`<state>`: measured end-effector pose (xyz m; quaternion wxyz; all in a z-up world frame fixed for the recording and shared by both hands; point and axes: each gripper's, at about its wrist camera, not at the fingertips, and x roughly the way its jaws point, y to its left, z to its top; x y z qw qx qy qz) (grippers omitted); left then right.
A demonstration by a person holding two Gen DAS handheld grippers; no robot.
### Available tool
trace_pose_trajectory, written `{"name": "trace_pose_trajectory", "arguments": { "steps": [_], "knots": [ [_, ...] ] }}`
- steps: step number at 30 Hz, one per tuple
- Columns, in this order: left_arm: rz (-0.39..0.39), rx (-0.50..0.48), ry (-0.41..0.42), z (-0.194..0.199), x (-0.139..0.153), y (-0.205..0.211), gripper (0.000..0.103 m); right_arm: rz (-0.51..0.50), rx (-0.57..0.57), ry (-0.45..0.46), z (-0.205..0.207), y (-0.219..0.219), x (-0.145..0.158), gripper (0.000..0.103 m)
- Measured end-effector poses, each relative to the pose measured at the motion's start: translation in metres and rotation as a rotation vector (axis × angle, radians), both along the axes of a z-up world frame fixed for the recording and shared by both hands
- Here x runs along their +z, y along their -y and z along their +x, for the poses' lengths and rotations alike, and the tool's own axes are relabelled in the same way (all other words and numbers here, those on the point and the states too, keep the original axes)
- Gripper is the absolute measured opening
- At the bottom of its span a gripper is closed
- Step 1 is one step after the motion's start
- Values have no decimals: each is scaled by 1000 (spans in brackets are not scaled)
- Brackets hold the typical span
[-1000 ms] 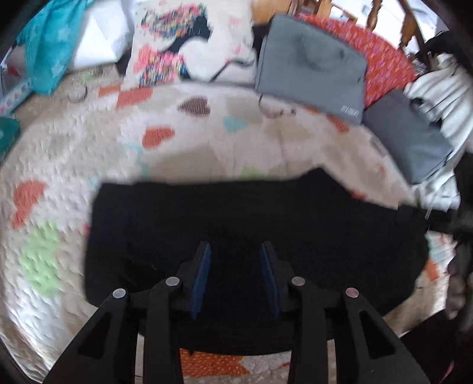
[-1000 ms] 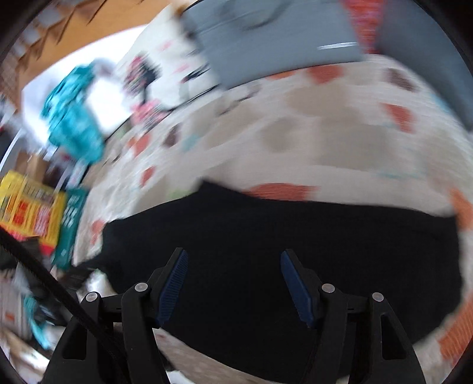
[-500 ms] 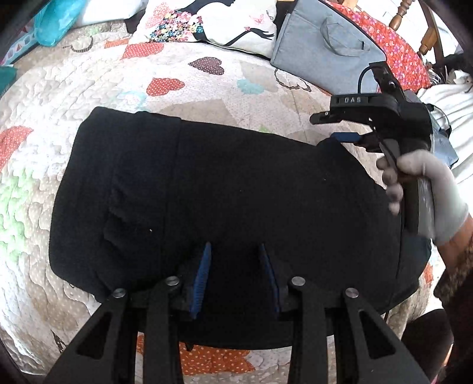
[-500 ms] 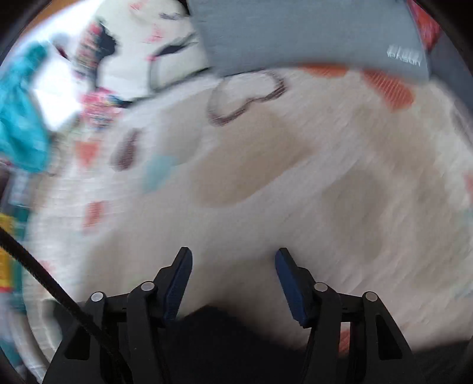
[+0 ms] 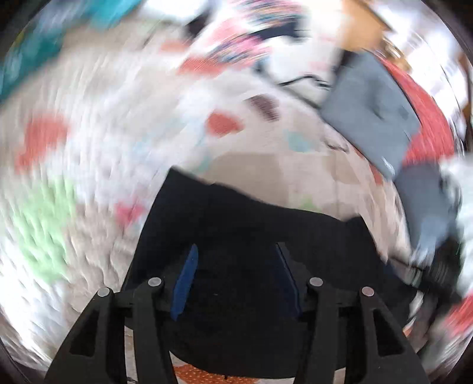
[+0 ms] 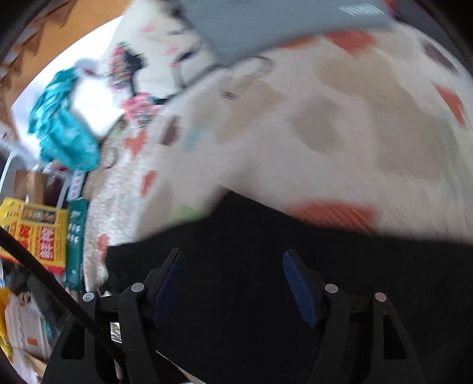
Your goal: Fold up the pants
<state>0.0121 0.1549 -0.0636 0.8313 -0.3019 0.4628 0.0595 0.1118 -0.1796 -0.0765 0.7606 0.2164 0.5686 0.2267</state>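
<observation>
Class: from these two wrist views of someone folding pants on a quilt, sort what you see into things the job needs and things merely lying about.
Belongs to the job:
- black pants, lying on the quilt
- left gripper, fingers apart, just opened wider
- right gripper, fingers apart, just opened wider

Just lying about:
- grey bag
- patterned pillow
- teal cloth
- yellow boxes

Lower left of right wrist view: yellow cartons [image 6: 41,233] with large red Chinese characters, too blurred to read. White print on grey bag [image 6: 359,11] illegible. Left wrist view: nothing readable.
</observation>
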Motion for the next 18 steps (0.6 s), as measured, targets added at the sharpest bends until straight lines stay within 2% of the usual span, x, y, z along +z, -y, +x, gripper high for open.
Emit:
{"name": "trace_pose_trajectory", "arguments": {
  "steps": [1,2,7,11,13,15,18],
  "knots": [
    [-83,39,2,-1,-7,-12,48,15,-69,-15,-6,26,-7,73],
    [-100,48,10,-3,-7,-14,46,36,-115,-15,-12,47,-10,72],
    [-7,8,21,-2,1,5,46,114,-377,28,-53,160,-3,70],
    [10,-24,74,-7,10,18,46,52,-562,121,-94,226,18,74],
    [57,-84,133,-11,23,35,46,75,-628,130,-114,247,19,75],
    [104,-159,154,-11,33,57,46,126,-653,108,-133,256,13,75],
    [121,-362,145,2,43,118,46,164,-627,68,-147,246,-2,75]
  ]
}}
